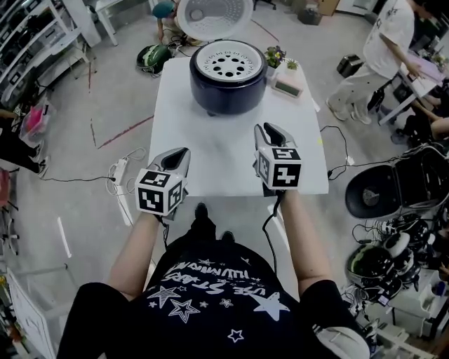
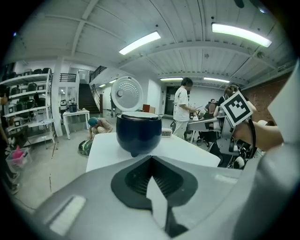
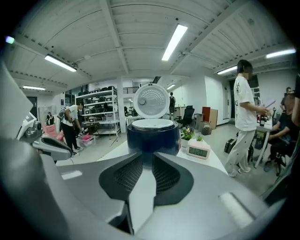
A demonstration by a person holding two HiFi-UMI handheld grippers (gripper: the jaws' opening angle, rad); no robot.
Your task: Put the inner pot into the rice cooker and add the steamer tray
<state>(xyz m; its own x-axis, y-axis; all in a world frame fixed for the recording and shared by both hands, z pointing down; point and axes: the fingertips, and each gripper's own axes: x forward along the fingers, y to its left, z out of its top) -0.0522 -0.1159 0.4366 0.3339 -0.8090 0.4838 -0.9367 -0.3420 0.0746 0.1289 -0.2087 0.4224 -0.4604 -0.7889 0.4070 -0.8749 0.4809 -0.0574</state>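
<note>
Rice cooker (image 1: 228, 77) sits mid-counter (image 1: 231, 158) along the far edge, steamer tray (image 1: 228, 62) resting in its top, and its lid (image 1: 214, 15) stands open behind it, out past that edge. Just right of the cooker, by the far right corner, there's a little plant (image 1: 274, 55) with a clock (image 1: 287, 86) right in front of it. The left hand-held gripper (image 1: 184, 151) hangs at the left edge close to the near left corner. The right hand-held gripper (image 1: 266, 130) is over the near half, right of middle.
</note>
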